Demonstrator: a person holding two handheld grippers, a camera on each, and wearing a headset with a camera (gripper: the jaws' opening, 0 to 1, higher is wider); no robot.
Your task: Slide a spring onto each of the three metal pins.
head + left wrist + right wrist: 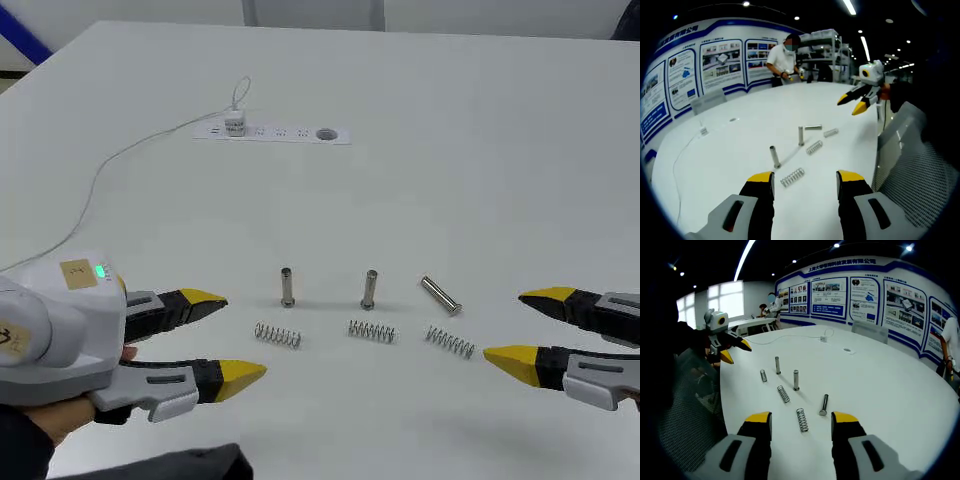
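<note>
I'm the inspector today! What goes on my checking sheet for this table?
Surface: white table.
Job's things: left pin and middle pin stand upright; right pin lies on its side; left spring, middle spring and right spring lie flat in front, none on a pin.
Clutter: power strip with a white plug in it.
Grippers: left gripper and right gripper both open, holding nothing.
Cables: white cable trails from the plug toward the left.
Surroundings: wall posters; a person standing far off.
</note>
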